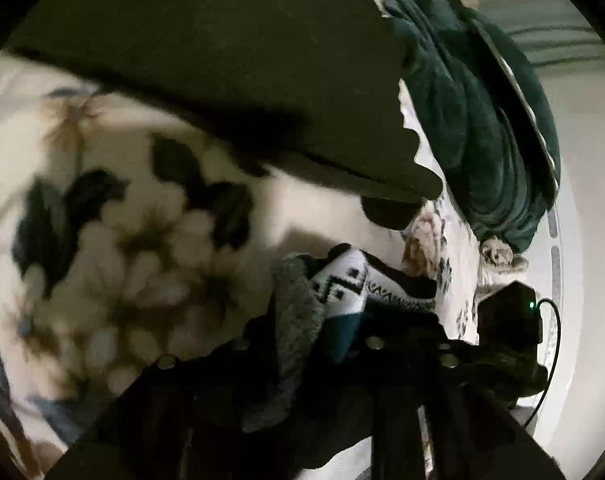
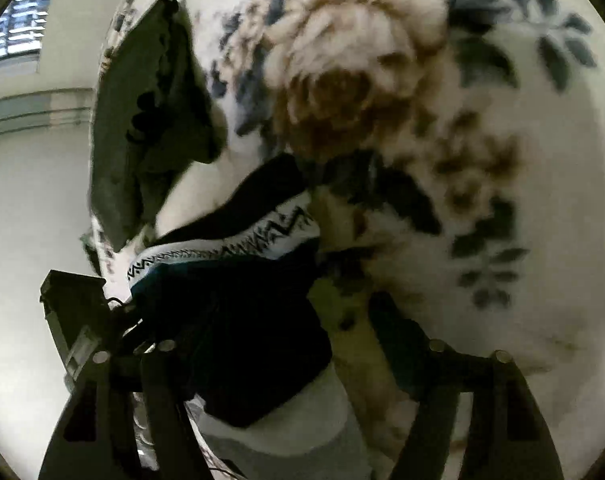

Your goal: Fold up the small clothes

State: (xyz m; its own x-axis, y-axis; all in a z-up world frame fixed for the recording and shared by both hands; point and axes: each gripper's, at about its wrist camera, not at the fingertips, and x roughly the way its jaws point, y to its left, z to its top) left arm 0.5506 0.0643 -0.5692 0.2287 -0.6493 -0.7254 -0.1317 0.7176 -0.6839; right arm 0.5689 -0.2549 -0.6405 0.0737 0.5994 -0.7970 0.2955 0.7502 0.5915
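- In the left wrist view we saw the left gripper (image 1: 334, 344) at the bottom of the frame with a patterned sock (image 1: 344, 292) bunched between its dark fingers; the fingers stood close together and appeared clamped on the cloth, its grey fuzzy inner side (image 1: 298, 320) turned out on the left and a teal band just below the white zigzag part.
- The sock was held above a floral blanket (image 1: 122, 240), cream with dark leaves and tan blooms; whether the sock touched the blanket we could not tell, for the picture was blurred.
- A large olive-dark cloth (image 1: 222, 80) filled the upper part of that view and lay on the blanket; to its right a dark green blanket (image 1: 482, 120) lay heaped near the bed's edge.
- A black device (image 1: 506, 316) with a small green light and a thin cable showed at the lower right, beside the left gripper.
- In the right wrist view the right gripper (image 2: 302, 360) stood with its jaws wide apart; the sock (image 2: 230, 272) hung before its left finger (image 2: 158, 380), and we could not tell whether that finger touched it.
- The floral blanket (image 2: 502, 160) filled the right side there; the olive cloth (image 2: 142, 140) lay at the left, beyond the sock.
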